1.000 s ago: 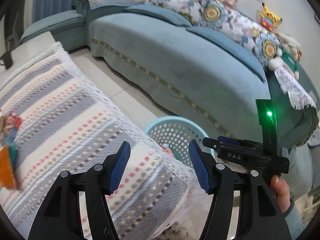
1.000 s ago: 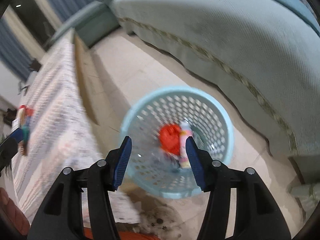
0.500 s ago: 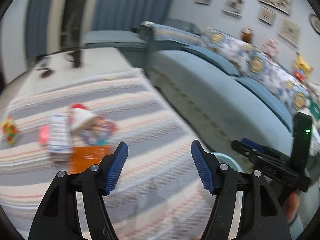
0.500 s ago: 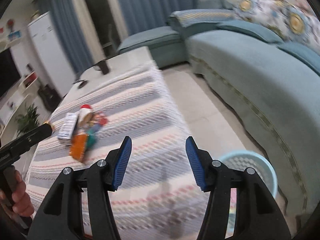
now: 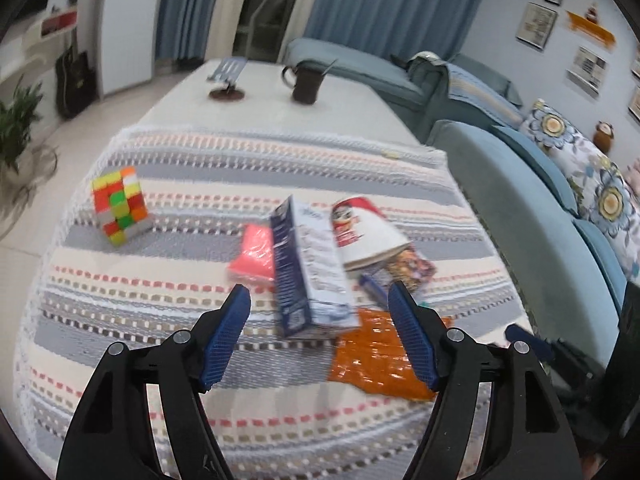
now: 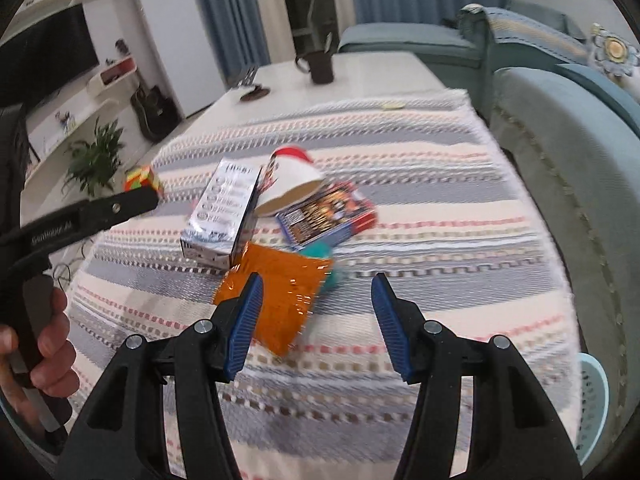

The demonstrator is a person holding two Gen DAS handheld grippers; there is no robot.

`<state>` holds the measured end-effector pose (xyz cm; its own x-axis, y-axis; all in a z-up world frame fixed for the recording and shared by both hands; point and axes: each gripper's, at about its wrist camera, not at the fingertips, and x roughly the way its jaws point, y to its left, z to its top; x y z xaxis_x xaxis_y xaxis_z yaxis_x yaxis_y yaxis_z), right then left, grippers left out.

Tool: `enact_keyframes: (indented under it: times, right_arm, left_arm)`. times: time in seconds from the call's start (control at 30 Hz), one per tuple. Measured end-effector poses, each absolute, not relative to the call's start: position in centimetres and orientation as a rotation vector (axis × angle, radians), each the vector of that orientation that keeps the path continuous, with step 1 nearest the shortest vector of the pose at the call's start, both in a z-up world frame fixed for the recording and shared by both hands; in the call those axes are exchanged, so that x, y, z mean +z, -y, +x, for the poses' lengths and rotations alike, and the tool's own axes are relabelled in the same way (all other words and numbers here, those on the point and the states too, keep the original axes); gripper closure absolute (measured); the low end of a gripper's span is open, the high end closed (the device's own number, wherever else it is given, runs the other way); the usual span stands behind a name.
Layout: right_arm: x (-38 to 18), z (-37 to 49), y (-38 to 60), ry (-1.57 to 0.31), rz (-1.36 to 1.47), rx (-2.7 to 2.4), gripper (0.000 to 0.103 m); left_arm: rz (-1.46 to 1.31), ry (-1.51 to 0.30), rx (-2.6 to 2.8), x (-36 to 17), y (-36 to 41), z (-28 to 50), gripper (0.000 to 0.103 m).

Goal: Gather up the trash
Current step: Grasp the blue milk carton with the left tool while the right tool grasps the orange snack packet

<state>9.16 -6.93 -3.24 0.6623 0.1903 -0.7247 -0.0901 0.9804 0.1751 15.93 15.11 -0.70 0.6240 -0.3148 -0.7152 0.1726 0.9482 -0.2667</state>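
Centrally, crinkled glossy orange wrapper [image 6: 276, 296]

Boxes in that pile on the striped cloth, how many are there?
2. A blue-and-white carton lies nearest the left gripper. A flat colourful box lies to its right, partly under the paper cup. More may be hidden beneath.

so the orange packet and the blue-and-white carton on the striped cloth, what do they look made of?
Orange packet: looks like thin plastic film, glossy; it shows crinkles and bright glints.
Blue-and-white carton: probably printed paperboard, with a slight sheen; flat faces, sharp folded edges, printed text.
Both lie on the striped cloth, which looks like a woven textile, matte.
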Motion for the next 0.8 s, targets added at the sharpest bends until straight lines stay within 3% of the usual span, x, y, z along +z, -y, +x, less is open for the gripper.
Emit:
enact_keyframes:
  times: [0.53,0.8]
  right_arm:
    - [-8.9,11.5,5.3,-0.917,0.191,0.204,0.051]
    - [-8.9,11.4,4.7,-0.916,0.151,0.236,0.086]
  left_arm:
    - [-0.297,-0.984,-0.278,-6.5,-15.1,20.8,0.035]
    - [-0.302,-1.039,-0.276,-7.9,-14.2,21.7,0.042]
